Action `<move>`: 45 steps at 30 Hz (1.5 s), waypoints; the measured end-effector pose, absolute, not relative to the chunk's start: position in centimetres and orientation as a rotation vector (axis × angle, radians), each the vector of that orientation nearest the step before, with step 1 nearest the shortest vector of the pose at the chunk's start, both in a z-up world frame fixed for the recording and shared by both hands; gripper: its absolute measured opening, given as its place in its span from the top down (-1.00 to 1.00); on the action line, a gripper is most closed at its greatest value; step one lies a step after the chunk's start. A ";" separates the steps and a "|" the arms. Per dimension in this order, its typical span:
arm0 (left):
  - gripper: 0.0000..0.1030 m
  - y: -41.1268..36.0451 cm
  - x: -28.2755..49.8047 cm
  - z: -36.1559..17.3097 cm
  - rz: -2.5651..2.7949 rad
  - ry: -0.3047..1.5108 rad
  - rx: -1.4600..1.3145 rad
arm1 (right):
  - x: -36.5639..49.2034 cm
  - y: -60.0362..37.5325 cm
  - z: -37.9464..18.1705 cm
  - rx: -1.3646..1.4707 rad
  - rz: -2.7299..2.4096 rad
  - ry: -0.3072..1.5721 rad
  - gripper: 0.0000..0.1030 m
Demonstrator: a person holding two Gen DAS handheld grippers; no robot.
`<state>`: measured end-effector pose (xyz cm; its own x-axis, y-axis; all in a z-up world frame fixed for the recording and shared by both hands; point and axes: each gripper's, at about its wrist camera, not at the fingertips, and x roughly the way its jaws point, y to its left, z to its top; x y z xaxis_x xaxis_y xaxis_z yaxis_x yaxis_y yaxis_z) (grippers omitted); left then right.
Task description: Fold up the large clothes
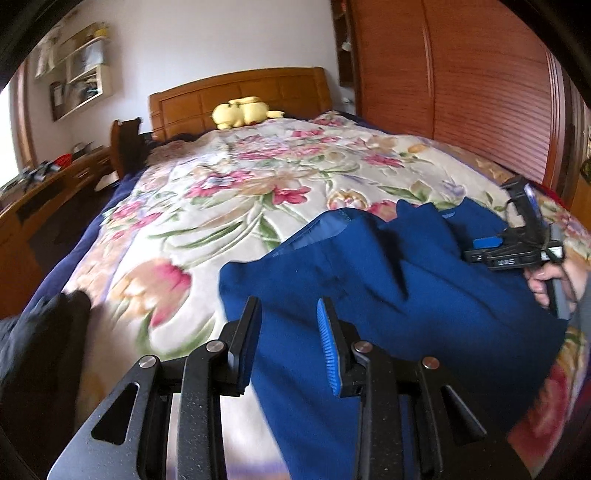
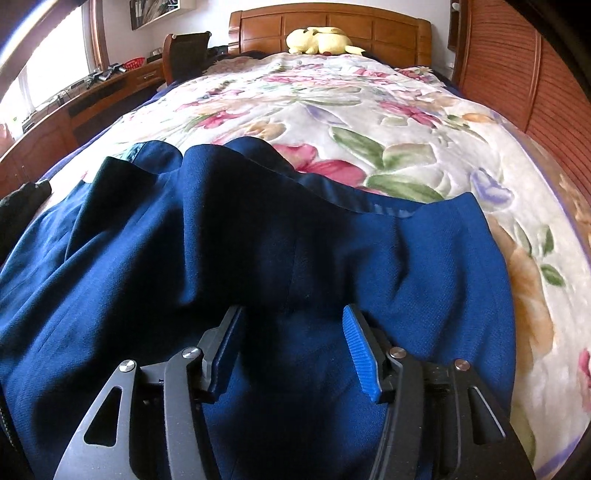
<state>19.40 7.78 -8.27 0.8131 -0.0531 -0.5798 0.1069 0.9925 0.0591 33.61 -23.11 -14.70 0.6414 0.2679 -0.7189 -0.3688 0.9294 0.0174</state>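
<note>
A dark blue garment lies rumpled on the floral bedspread near the foot of the bed. My left gripper hovers over its left edge with the jaws apart; cloth shows in the gap, and the ribbed blue pad is bare. A hand holds my right gripper at the garment's right side. In the right wrist view the right gripper stands open just above the blue garment, its fingers clear of the cloth. The garment's lined hem faces the headboard.
A yellow plush toy rests by the wooden headboard. A black garment lies at the bed's left edge. A wooden desk and chair stand to the left, and a louvred wardrobe to the right.
</note>
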 end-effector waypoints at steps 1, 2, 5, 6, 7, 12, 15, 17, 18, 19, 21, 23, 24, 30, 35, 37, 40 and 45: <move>0.38 7.8 18.4 -8.0 -0.077 0.614 0.077 | 33.7 -23.2 -14.7 -0.130 0.369 0.797 -0.13; 0.38 7.9 17.2 -7.9 -0.076 0.620 0.062 | 33.7 -23.2 -14.7 -0.125 0.373 0.797 -0.13; 0.38 7.5 15.0 -8.3 -0.090 0.663 0.025 | 33.8 -23.3 -14.8 -0.116 0.380 0.797 -0.16; 0.38 7.2 14.6 -8.6 -0.093 0.675 0.022 | 33.9 -23.3 -14.8 -0.116 0.381 0.796 -0.16; 0.38 6.9 14.1 -8.8 -0.093 0.685 0.024 | 33.9 -23.3 -14.8 -0.115 0.382 0.795 -0.16; 0.38 6.3 13.5 -10.7 -0.087 0.749 0.004 | 33.5 -23.1 -14.6 -0.129 0.371 0.782 -0.17; 0.38 6.0 13.6 -12.0 -0.086 0.790 -0.001 | 32.7 -22.4 -14.4 -0.170 0.364 0.771 -0.16; 0.31 6.3 13.8 -12.8 -0.061 0.819 -0.008 | 32.0 -21.8 -14.1 -0.205 0.388 0.795 -0.16; 0.29 6.4 13.8 -13.0 -0.055 0.825 -0.014 | 31.5 -21.6 -13.7 -0.214 0.399 0.802 -0.16; 0.28 6.6 13.7 -13.4 -0.051 0.833 -0.024 | 30.3 -21.3 -13.1 -0.228 0.414 0.781 -0.16; 0.26 6.8 13.8 -13.8 -0.041 0.845 -0.031 | 27.8 -20.9 -11.8 -0.247 0.453 0.724 -0.16; 0.22 6.8 13.9 -14.5 -0.027 0.863 -0.023 | 25.6 -20.8 -11.1 -0.236 0.479 0.702 -0.16; 0.18 6.7 13.9 -14.8 -0.022 0.867 -0.018 | 24.6 -20.8 -10.7 -0.225 0.495 0.698 -0.16; 0.18 6.7 13.6 -15.8 -0.003 0.868 -0.042 | 19.8 -20.9 -9.8 -0.201 0.562 0.676 -0.16; 0.17 6.6 13.3 -15.9 0.008 0.854 -0.052 | 17.2 -21.7 -10.5 -0.185 0.606 0.678 -0.16; 0.17 6.7 13.3 -15.9 0.013 0.848 -0.048 | 16.8 -21.9 -11.0 -0.177 0.620 0.684 -0.16; 0.18 6.6 13.2 -16.0 0.016 0.847 -0.042 | 17.1 -21.5 -12.0 -0.203 0.629 0.702 -0.16; 0.17 6.8 13.0 -15.7 0.019 0.858 -0.037 | 18.9 -20.1 -13.1 -0.256 0.646 0.753 -0.17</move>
<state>13.00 6.77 -15.75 0.6535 0.0018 -0.7569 -0.0316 0.9992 -0.0248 18.88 -20.07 -13.14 0.5493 0.4505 -0.7038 -0.6268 0.7791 0.0095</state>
